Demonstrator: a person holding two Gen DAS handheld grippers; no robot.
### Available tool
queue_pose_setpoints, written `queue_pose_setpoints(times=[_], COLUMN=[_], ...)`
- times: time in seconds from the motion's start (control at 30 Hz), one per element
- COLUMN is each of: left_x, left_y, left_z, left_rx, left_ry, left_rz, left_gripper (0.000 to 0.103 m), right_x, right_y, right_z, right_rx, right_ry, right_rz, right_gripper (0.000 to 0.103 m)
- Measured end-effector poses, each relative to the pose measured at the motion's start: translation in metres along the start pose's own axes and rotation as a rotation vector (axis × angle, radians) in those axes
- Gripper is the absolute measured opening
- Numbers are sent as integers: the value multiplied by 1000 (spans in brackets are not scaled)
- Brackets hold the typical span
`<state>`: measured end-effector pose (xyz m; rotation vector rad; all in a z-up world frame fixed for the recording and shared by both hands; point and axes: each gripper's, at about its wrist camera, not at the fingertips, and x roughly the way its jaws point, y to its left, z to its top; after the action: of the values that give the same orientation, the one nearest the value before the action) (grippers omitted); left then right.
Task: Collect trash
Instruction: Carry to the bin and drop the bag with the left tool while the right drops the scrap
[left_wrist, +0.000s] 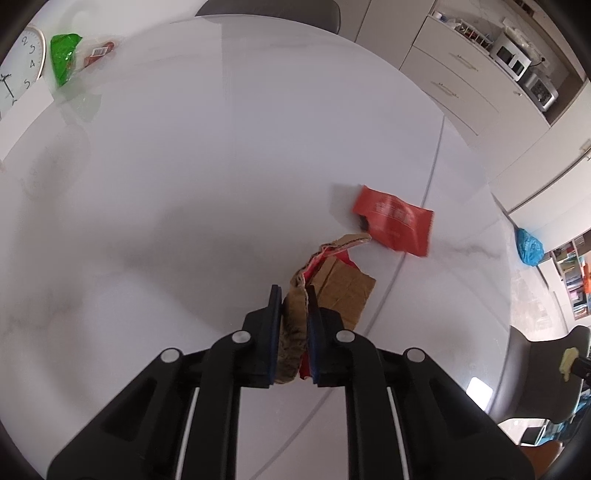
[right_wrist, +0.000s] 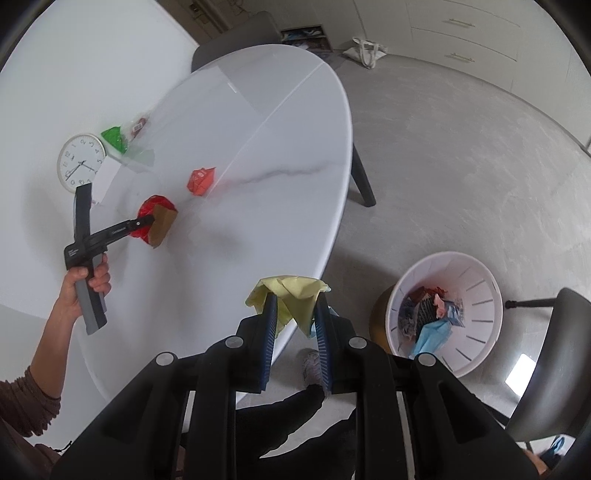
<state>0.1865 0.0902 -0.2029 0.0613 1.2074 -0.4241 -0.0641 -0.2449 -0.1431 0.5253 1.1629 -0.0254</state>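
While your left claw clamps its pads on the brown cardboard scrap with red lining lying on the white table, your right claw grips a crumpled yellow paper over the table's edge. Just beyond the scrap lies an orange wrapper. Beside the table, on the floor, stands a white bin holding trash.

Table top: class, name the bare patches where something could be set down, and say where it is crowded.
The white table is bare along its far rounded end and between the orange wrapper and the near edge. It is crowded on the wall side: the clock, green wrapper, and the brown-and-red paper gripped by the left gripper.
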Motion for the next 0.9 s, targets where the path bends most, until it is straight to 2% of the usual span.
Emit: queue_pose_setpoints(times=[0.13,0.33,0.5,0.57,0.63,0.67,0.7,0.8,0.9], left_x=[-16,-54,-68,-69,-65,-62,-59,-46,-32], left_y=[-20,-74,-149,-179,-218,-232,-250,-297,-336], left_z=[-13,-43,-62,-69,-83,-87,-93,-104,-115], left_rx=[25,93,199,235,292,312,339,394,436], left_ry=[-20,-41,-19,-3,17,22,31,61,84], left_rz=[-6,-95,-176,-204,-220,-220,-225,-246,-253], left_gripper=[13,13,13,13,13,13,13,13,13], right_x=[-6,-14,9,21,26,26,24,8,-12], right_y=[-14,-60,-121,-140,-155,-160,-164,-170,-171], right_z=[-11,-38,-52,-55,-59,-61,-62,-67,-70], right_rx=[28,100,171,184,203,210,215,206,175], right_ry=[-5,-15,16,38,36,35,29,-3,-18], right_rz=[-17,-131,-230,-244,-237,-240,-251,-267,-301], right_gripper=[21,21,24,25,44,58,67,79,83])
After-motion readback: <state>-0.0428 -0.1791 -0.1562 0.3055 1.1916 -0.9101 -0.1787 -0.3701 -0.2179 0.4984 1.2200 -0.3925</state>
